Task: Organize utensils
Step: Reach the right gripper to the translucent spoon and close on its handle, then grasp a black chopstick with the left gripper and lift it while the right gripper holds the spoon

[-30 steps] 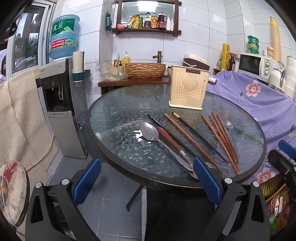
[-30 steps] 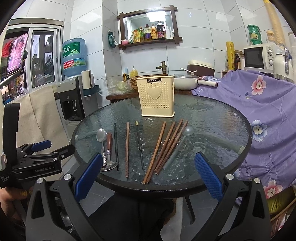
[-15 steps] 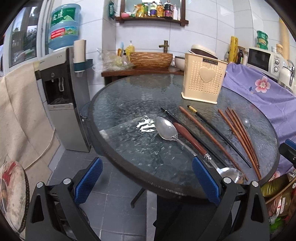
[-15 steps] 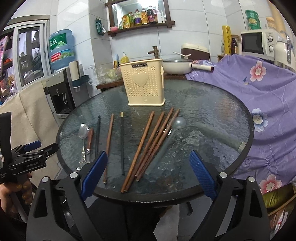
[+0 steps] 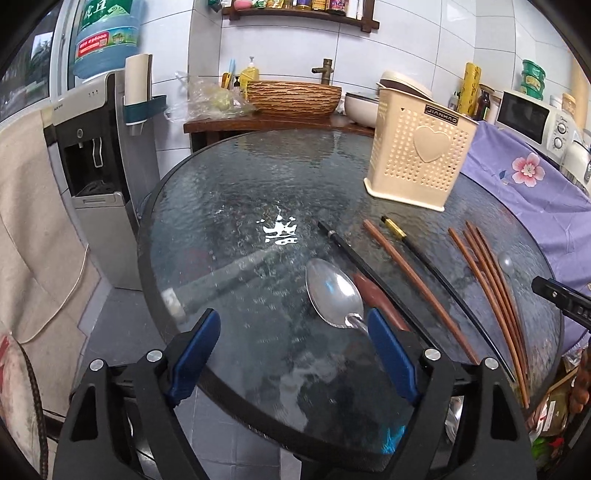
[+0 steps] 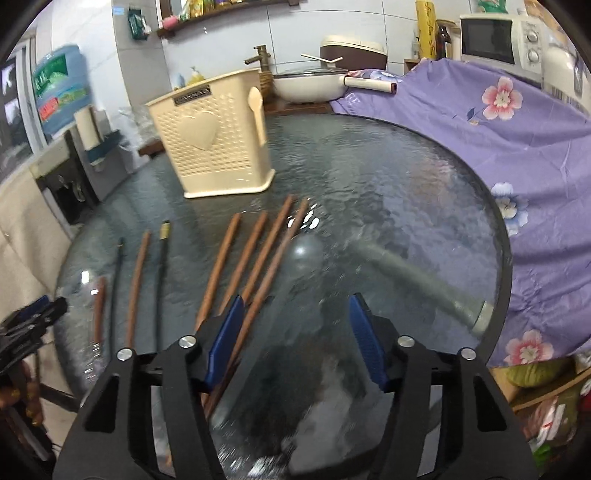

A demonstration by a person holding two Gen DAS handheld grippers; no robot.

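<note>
A round glass table [image 5: 229, 206] holds a cream perforated utensil holder [image 5: 417, 155], also in the right wrist view [image 6: 214, 147]. A steel spoon [image 5: 334, 299] lies beside a brown-handled utensil [image 5: 376, 299], black chopsticks [image 5: 369, 266] and several brown chopsticks [image 5: 491, 291]. My left gripper [image 5: 291, 354] is open over the near table edge, its right finger next to the spoon's neck. My right gripper [image 6: 295, 336] is open and empty above the brown chopsticks [image 6: 258, 258] and a clear spoon [image 6: 304, 253].
A water dispenser [image 5: 99, 177] stands left of the table. A purple floral cloth [image 6: 517, 147] covers furniture at the right. A wooden counter with a woven basin [image 5: 291, 96] is behind the table. A microwave [image 6: 495, 33] sits at the back right.
Both grippers have moved forward and down over the table. The left one has come close to the steel spoon; the right one is now above the brown chopsticks.
</note>
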